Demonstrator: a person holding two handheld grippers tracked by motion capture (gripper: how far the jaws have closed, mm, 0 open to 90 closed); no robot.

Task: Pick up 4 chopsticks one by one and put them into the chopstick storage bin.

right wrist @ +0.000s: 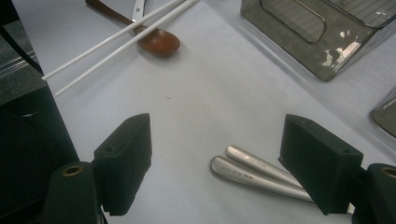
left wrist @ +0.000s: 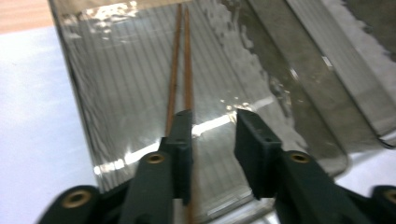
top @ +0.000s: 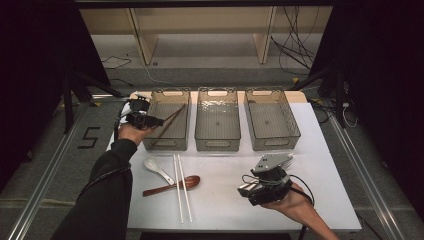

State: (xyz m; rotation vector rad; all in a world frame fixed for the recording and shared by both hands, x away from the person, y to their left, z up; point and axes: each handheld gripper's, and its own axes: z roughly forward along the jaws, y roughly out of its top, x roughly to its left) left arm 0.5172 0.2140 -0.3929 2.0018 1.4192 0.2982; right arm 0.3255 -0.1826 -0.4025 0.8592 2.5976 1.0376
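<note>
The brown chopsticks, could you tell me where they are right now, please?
In the high view the brown chopsticks lie slanted inside the leftmost bin, right beside the left tongs, whose jaws stand apart around them in the left gripper view.

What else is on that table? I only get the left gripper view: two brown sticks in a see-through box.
Observer: Three clear bins stand in a row; the brown chopsticks lie in the leftmost bin.
Visitor: Is anything left outside them?
Observer: Yes. White chopsticks, a white spoon and a brown spoon lie on the table, in front of that bin.
Visitor: And the other hand?
Observer: The right gripper has its jaws open over two metal handles lying on the table.
</note>
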